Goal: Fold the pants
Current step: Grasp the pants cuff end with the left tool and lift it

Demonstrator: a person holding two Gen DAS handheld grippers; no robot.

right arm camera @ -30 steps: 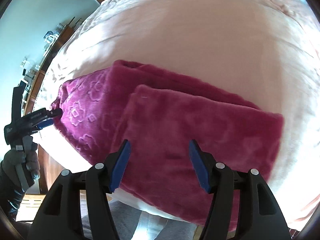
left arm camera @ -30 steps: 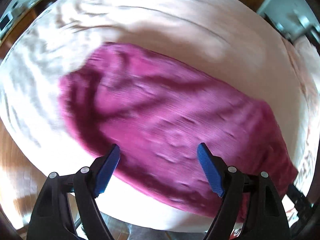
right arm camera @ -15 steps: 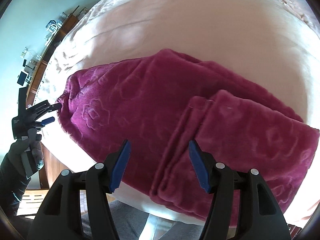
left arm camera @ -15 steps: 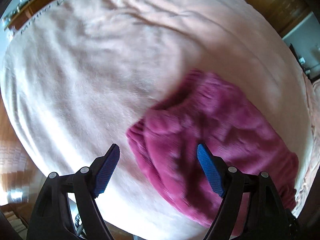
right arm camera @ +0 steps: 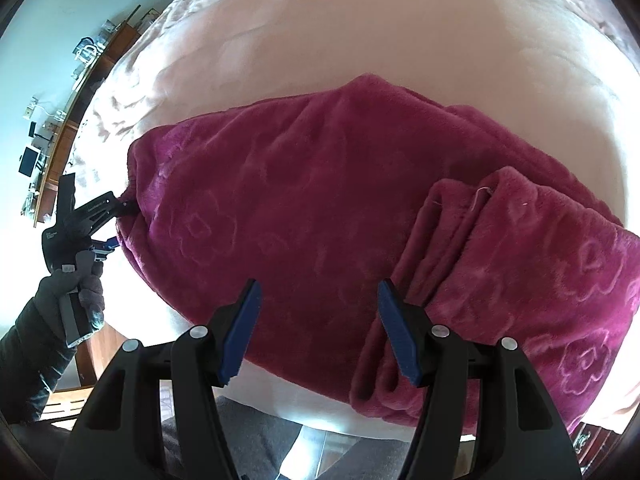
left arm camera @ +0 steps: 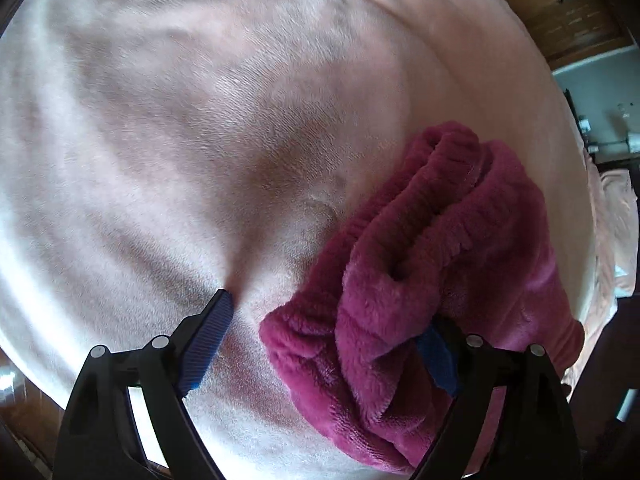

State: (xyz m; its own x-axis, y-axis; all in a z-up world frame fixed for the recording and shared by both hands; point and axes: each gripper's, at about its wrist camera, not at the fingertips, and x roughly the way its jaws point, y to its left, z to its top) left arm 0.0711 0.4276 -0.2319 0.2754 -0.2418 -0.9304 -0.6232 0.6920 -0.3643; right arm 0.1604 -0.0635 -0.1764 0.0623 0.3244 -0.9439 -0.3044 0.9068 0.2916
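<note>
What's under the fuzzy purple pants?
A pale pink blanket lies under the pants and shows all around them. One end of the pants is folded over, so there is a second layer of pants there. The blanket beneath the pants is covered.

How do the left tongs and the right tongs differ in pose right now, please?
The left tongs straddle the waistband end of the magenta fleece pants, one blue pad tucked under the fabric, the other pressing into the pink blanket. The right tongs hover above the pants' middle, touching nothing. The left stand wider than the right. Both are open, with blue pads.
</note>
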